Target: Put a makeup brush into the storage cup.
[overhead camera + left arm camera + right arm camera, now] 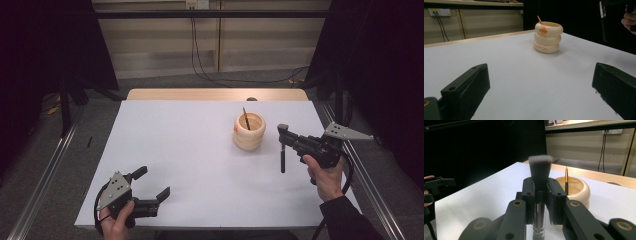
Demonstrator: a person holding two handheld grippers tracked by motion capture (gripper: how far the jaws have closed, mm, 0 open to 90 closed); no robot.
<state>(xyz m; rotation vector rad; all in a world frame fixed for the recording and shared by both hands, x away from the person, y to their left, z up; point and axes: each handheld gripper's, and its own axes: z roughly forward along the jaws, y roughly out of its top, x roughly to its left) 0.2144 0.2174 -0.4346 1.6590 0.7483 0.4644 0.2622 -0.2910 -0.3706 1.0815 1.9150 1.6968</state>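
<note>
I have the makeup brush (pixel 539 195) pinched in my right gripper (pixel 283 134), the jaws pressed onto its shiny metal ferrule just under the bristle head, and it hangs handle-down in the air to the right of the holder (pixel 249 131), clear of the table (pixel 190 165). I judge it light and stiff along the handle, with a soft, springy tuft that I would not want to crush, and the polished ferrule looks slippery, so the hold belongs where it is now, on the metal collar or the handle just below it, never on the bristles. The holder is a cream, ringed cup with a small orange mark on its side, standing well back on the white surface; it looks light enough to tip if I knock its rim. A thin stick with a gold shaft already leans inside it (pixel 566 180), perhaps another brush or a pen, though I cannot tell which from here, and it is the one thing that could foul a drop into the cup. My left gripper (pixel 150 186) hovers low near the front left corner with its jaws spread wide and nothing between them, well apart from the holder and out of the way.
</note>
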